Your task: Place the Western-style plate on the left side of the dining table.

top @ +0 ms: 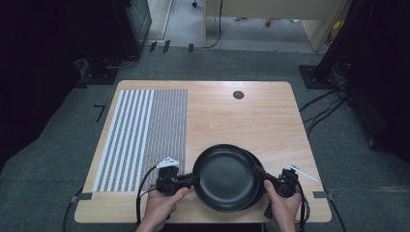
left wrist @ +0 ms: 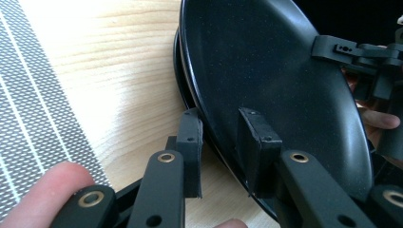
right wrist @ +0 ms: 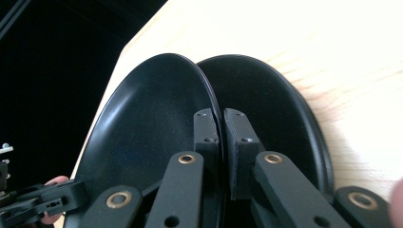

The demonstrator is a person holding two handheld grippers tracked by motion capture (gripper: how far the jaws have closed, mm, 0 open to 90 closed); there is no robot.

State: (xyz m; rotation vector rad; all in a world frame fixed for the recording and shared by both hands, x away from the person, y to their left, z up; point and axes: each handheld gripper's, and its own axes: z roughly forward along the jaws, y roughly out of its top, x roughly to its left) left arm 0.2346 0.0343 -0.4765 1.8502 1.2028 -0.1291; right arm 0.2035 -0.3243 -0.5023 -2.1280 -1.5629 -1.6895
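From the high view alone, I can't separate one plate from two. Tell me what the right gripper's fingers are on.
Observer: There are two black plates. The right gripper has its fingers pinched on the rim of the upper plate. The lower plate sits offset beneath it.
Operator: Now report the left fingers.
Observer: The left gripper straddles the upper plate's rim, one finger inside and one outside. A gap shows between them, so I cannot tell whether it grips.
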